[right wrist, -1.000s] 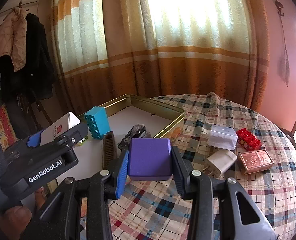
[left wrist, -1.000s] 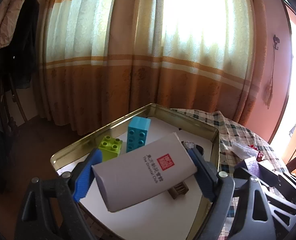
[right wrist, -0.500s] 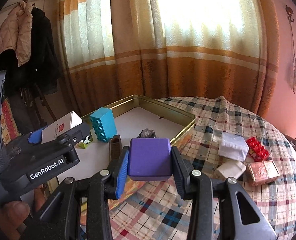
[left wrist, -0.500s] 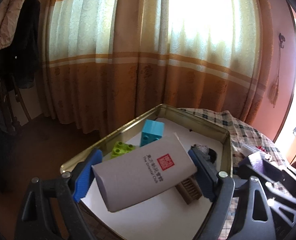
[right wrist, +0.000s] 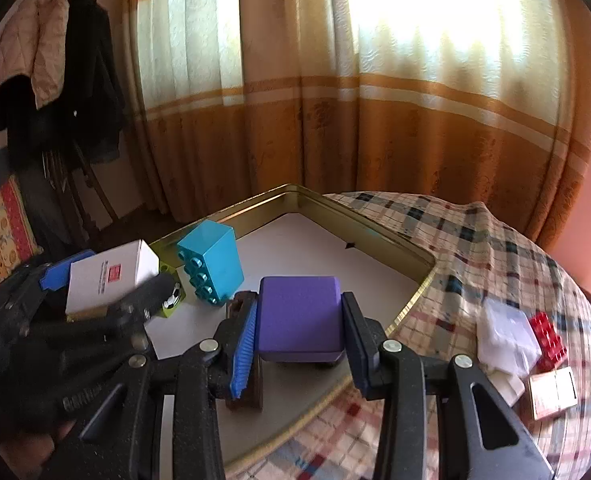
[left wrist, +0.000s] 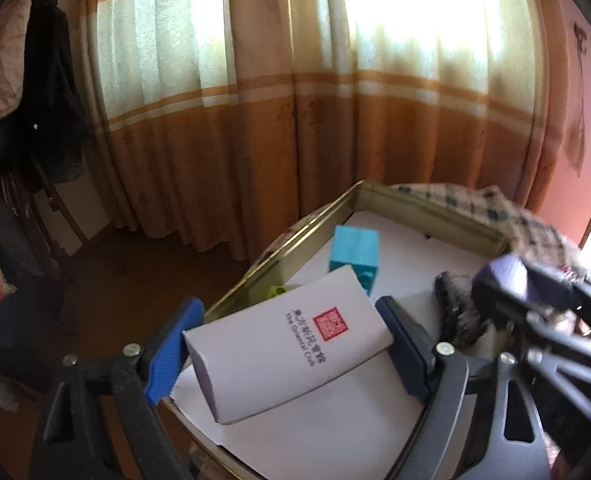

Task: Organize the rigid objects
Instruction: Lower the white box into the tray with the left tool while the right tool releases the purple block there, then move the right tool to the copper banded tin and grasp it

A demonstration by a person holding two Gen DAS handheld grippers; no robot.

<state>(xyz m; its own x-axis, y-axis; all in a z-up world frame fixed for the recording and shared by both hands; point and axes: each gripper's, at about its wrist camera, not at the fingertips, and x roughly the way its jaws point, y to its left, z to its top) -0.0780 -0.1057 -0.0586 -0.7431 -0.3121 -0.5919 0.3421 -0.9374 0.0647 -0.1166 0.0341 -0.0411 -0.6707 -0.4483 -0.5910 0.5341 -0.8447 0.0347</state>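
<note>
Left claw (left wrist: pixel 287 344) clamping white box (left wrist: pixel 283 340), right claw (right wrist: pixel 299 332) clamping purple block (right wrist: pixel 299 316), above cluttered gold tin (right wrist: pixel 379 236).

Both grippers clamped — left gripper (left wrist: pixel 287 344), right gripper (right wrist: pixel 299 332).

Tall curtains (right wrist: pixel 375 112) hang across the back, cream above and orange below with pale stripes between, bright where daylight comes through. At the far left a black coat (right wrist: pixel 83 80) and a pale quilted jacket (right wrist: pixel 35 40) hang on the wall. Below them sits a cushion (right wrist: pixel 7 236) patterned in red and yellow. A checked cloth (right wrist: pixel 495 248) covers the table. The floor (left wrist: pixel 107 280) is dark brown, and the wall (right wrist: pixel 575 248) at the right is pinkish.
</note>
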